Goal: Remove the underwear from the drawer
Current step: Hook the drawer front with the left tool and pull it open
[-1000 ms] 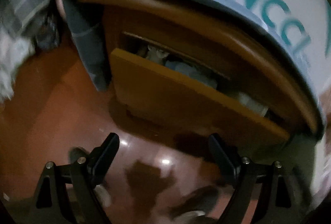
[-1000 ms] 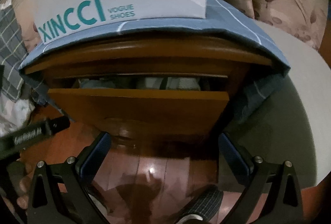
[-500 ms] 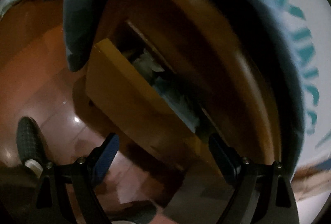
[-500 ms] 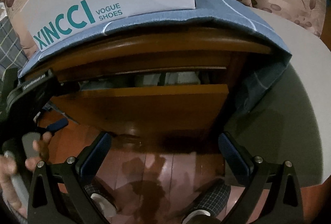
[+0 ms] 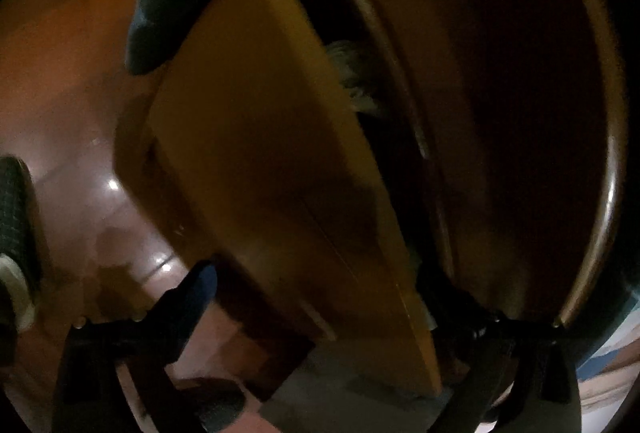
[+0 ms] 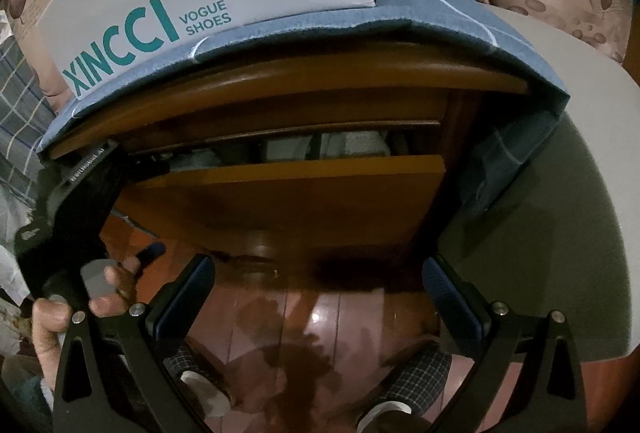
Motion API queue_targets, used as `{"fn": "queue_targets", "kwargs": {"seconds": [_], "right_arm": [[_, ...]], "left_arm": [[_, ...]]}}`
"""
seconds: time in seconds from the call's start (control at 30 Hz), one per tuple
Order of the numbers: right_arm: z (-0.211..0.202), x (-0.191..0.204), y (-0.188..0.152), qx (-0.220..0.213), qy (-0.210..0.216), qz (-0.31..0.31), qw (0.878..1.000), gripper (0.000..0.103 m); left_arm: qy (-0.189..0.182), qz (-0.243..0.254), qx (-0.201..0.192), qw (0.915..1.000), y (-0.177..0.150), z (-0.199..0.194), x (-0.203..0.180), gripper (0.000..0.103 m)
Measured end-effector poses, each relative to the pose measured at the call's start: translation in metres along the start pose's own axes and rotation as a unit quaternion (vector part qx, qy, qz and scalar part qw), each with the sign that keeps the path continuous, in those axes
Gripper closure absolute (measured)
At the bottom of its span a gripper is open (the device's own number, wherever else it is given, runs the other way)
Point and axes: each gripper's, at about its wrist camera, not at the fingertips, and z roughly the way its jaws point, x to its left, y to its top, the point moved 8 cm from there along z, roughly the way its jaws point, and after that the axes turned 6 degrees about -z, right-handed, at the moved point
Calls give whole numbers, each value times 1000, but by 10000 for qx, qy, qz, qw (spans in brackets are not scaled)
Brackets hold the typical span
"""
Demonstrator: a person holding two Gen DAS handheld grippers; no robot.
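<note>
Pale crumpled cloth underwear (image 5: 352, 73), lying untouched inside the half-open orange-brown wooden drawer (image 6: 288, 189). Left of the drawer front: black left gripper (image 5: 324, 297), now closer than a second ago, rolled, jaws opening across the front's top edge, pinching nothing. Below the front: right gripper (image 6: 318, 291), wide, empty, unmoved

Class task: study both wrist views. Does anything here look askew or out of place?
The blue checked cloth over the wooden nightstand hangs unevenly, sagging lower at the right corner. The wooden drawer is only slightly open.
</note>
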Motion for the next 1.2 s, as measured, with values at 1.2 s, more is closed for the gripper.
{"fn": "queue_targets", "kwargs": {"seconds": [1.2], "right_arm": [[-12,-12,7,-219,-261,181,9993,0]], "left_arm": [[1242,68,473,9911,-19,-63,35,0]]}}
